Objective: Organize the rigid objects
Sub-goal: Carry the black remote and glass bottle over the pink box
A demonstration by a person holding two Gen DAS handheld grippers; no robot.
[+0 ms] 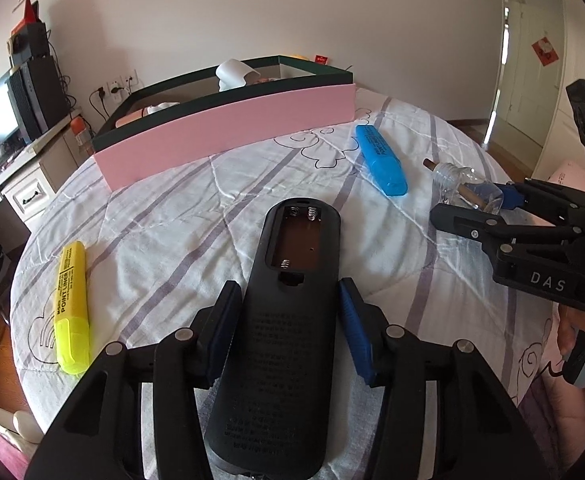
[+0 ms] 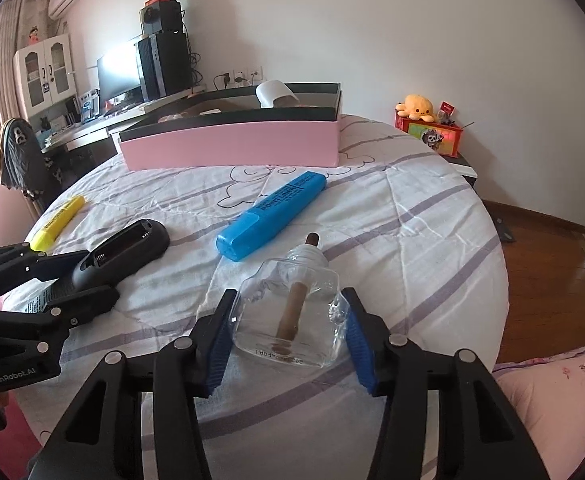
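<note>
My left gripper (image 1: 288, 300) is shut on a black remote (image 1: 288, 300) that lies back up on the bed, its battery bay open; it also shows in the right wrist view (image 2: 124, 254). My right gripper (image 2: 288, 316) is shut on a clear glass bottle (image 2: 292, 316) with a brown wick, lying on the bed; it also shows in the left wrist view (image 1: 468, 192). A blue highlighter (image 2: 272, 214) lies ahead of the bottle. A yellow highlighter (image 1: 71, 304) lies at the left. A pink box (image 1: 228, 136) with a dark rim stands at the far side.
The striped white bedspread (image 1: 164, 224) covers the round bed. The box holds a white object (image 1: 232, 74) and other items. A desk with a monitor (image 2: 118, 68) stands at the left, a small toy box with an orange plush (image 2: 416, 108) at the right.
</note>
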